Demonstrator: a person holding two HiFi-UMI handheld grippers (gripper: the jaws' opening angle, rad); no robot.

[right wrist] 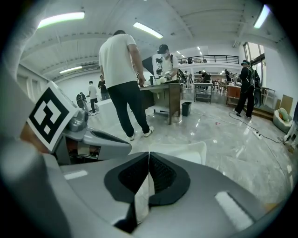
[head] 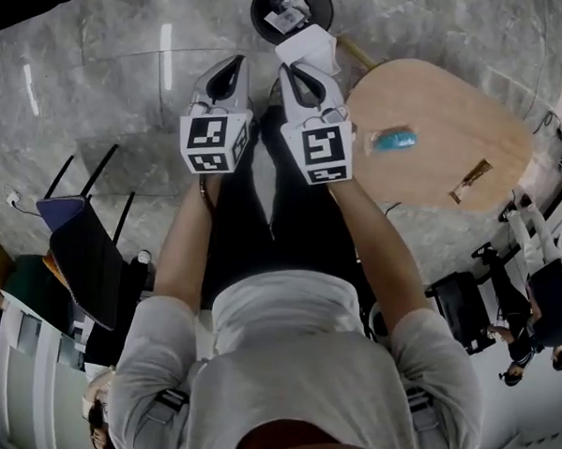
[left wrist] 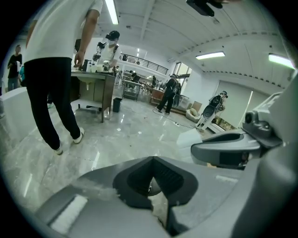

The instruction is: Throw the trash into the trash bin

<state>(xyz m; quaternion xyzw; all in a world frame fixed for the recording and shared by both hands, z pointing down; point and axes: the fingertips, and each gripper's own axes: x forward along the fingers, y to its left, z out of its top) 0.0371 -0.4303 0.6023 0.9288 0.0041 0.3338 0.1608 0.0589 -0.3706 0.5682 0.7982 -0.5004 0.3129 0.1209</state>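
Step in hand, by judgement: delivery of one piece of trash to the bin, release not yet made.

Right gripper (head: 304, 72): clenched on a white paper (head: 309, 48), upper centre of the head view. In the right gripper view, pads pressed together with the sheet pinched edge-on between them, a strip running down through the gap and a broader flap showing beyond the tips.

Left gripper (head: 227, 77): just beside the right one, to its left in the head view. Jaws closed tip to tip in the left gripper view, nothing gripped; only floor glimpsed through the slot behind the tips.

Trash bin (head: 258, 11): black, round, at the top centre of the head view, white scraps already inside. Far edge of the held paper near the bin's lower right rim, seemingly just short of the opening; overlap hard to judge from this steep angle.

Next move, as judged: paper brought further up-frame until squarely over the opening, then jaws parted for the drop. Risk of a light sheet clinging to a pad or falling outside the rim.

Wooden table (head: 447, 106), right of frame: a blue crumpled piece (head: 395, 139) and a brown wrapper (head: 472, 179) lying on it, well apart from both grippers. Likely later loads.
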